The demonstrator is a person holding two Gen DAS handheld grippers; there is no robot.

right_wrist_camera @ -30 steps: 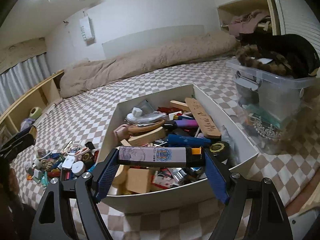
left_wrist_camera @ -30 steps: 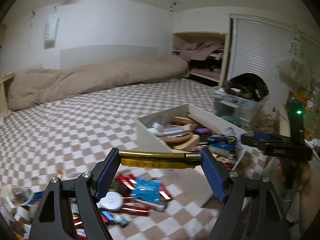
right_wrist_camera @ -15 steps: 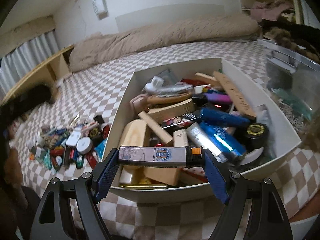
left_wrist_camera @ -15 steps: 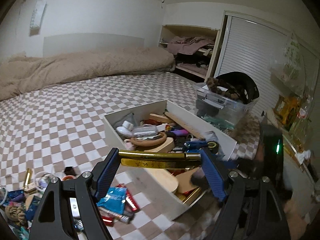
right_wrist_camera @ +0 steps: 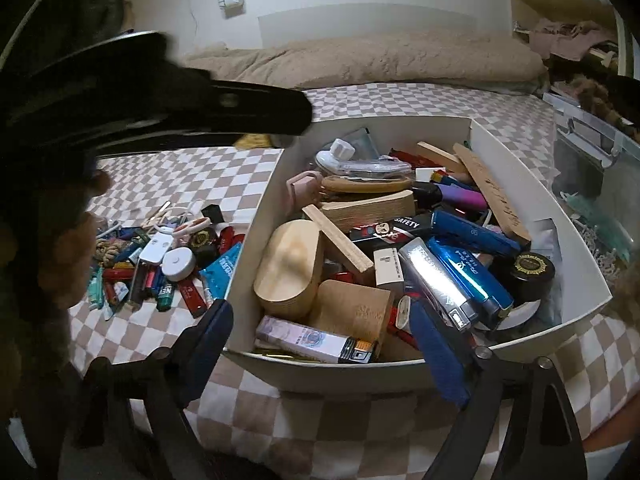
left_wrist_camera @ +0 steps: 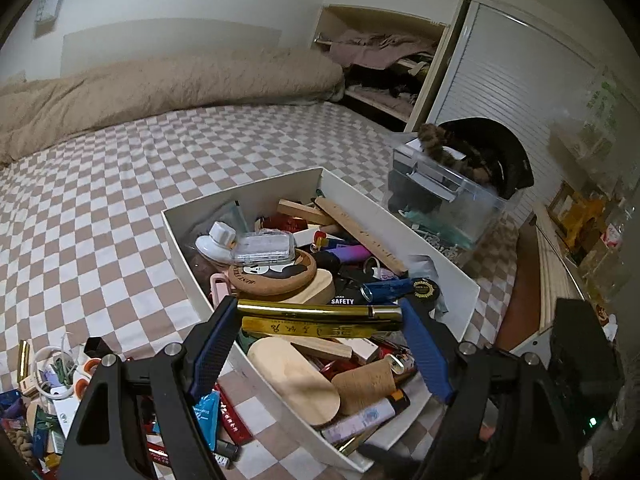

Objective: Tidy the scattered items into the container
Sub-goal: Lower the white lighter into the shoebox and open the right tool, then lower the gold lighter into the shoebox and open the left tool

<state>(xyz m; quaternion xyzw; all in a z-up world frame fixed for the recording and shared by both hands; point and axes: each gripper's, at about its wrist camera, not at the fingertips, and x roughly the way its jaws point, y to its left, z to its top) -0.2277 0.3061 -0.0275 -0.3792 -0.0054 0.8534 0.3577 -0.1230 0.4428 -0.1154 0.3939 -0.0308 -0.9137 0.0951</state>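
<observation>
The left claw (left_wrist_camera: pixel 320 320) pinches two gold bars (left_wrist_camera: pixel 316 320) crosswise, hanging over the near end of the white box (left_wrist_camera: pixel 240 196) on the bed (left_wrist_camera: pixel 100 184); best lower them over a gap before letting go, since the box is heaped with lighters, wooden blocks and a coaster. The right claw (right_wrist_camera: pixel 320 340), just opened, stands spread above a lilac lighter (right_wrist_camera: pixel 316 340) lying inside. A pile of small things (right_wrist_camera: pixel 160 264) waits beside the box.

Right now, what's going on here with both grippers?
A person is tidying clutter from a checkered bed into a white box. The left gripper holds two gold bars over the box. The right gripper has just been opening; its lighter now lies in the box, clear of the pads. A pile remains on the bed.
</observation>
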